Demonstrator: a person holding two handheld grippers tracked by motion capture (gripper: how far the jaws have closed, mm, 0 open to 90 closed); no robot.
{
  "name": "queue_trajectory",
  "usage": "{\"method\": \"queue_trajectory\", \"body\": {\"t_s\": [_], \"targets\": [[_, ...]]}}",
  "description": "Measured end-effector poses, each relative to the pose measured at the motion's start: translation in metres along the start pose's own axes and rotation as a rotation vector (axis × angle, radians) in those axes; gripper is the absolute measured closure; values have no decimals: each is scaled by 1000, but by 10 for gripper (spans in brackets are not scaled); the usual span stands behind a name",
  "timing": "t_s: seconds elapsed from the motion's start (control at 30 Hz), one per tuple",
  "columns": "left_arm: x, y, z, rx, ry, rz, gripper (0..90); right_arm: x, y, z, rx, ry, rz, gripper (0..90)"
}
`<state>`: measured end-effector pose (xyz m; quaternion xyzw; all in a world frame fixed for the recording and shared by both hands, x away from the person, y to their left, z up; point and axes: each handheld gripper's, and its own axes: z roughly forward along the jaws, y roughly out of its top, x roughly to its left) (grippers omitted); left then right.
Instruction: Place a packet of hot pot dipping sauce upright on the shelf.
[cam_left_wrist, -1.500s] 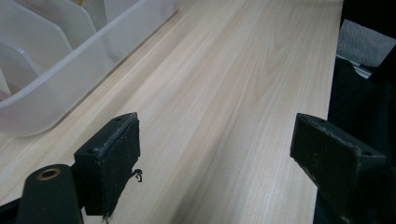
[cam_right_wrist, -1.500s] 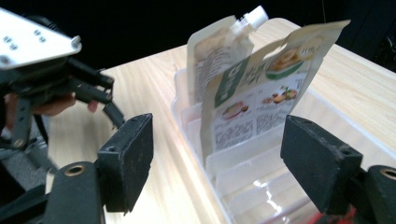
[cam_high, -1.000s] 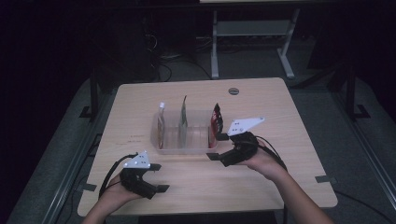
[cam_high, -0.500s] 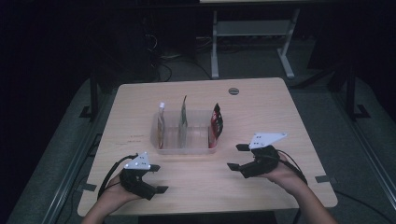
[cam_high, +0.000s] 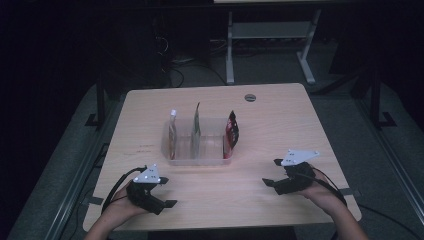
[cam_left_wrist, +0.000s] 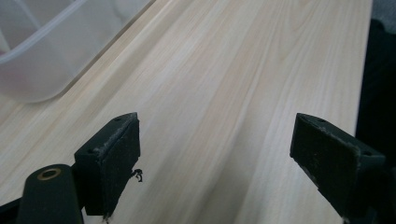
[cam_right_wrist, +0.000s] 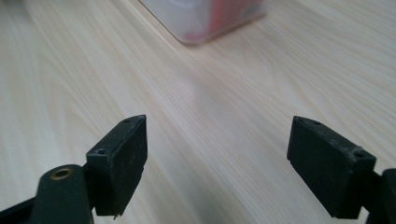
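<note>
On the table (cam_high: 280, 115), both claws empty, spread

table (cam_high: 280, 125): pale matt wood grain | bin (cam_high: 197, 159): translucent frosted plastic | tongs (cam_left_wrist: 217, 163): matt black

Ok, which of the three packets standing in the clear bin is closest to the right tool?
The red packet, at the right end of the clear bin. The green packet stands in the middle and the white-topped packet at the left end, both farther from the right tool.
</note>
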<state>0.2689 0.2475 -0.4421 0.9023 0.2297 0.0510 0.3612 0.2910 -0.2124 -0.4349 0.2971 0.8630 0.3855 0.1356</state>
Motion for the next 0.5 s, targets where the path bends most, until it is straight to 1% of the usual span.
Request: {"method": "queue_trajectory", "body": {"t_s": [0.1,0.23,0.4,0.5], "targets": [[4,-3,-1,13,16,1,156,-3,-5,4,21,-7,-3,186],[8,-6,-1,13,24,-7,155,-6,-10,6,41,4,-3,185],[7,-7,0,26,24,-7,155,-7,-11,6,35,6,2,185],[7,-7,1,36,25,4,155,-8,-11,6,26,4,2,183]]}}
